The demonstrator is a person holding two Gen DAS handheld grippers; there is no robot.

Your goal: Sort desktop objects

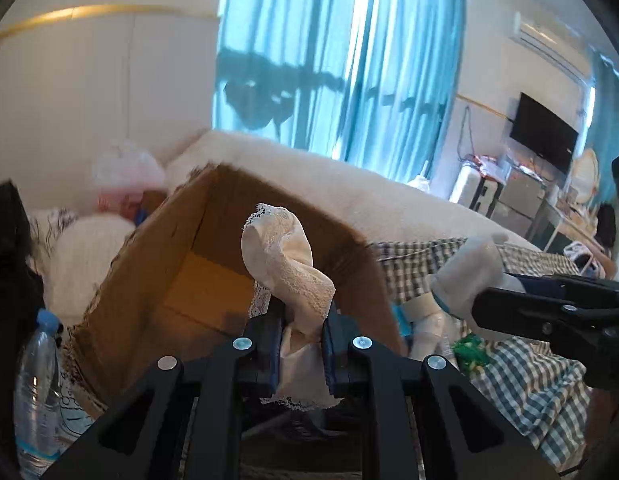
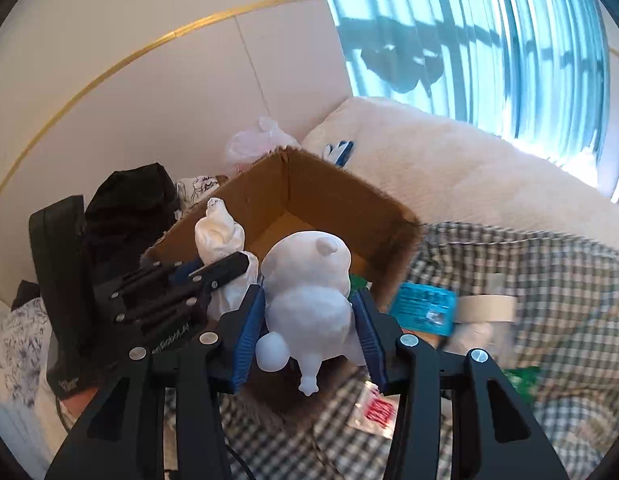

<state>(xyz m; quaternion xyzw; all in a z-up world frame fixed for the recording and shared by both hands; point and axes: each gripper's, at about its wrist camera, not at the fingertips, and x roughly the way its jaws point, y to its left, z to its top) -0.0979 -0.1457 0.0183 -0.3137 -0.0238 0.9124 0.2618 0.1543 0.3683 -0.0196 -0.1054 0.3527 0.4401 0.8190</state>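
Left gripper clamped on lace cloth, right gripper clamped on white figure; both held at the near rim of the open box. Recommend carrying each fully over the opening before parting fingers, one at a time, avoiding collision.

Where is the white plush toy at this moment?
The white plush toy is clamped in the right gripper, centre of the right wrist view, at the near edge of the open cardboard box.

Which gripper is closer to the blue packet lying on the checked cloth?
Right. The right gripper, holding the white figurine, is just beside the blue packet; the left gripper holds the sock beyond it.
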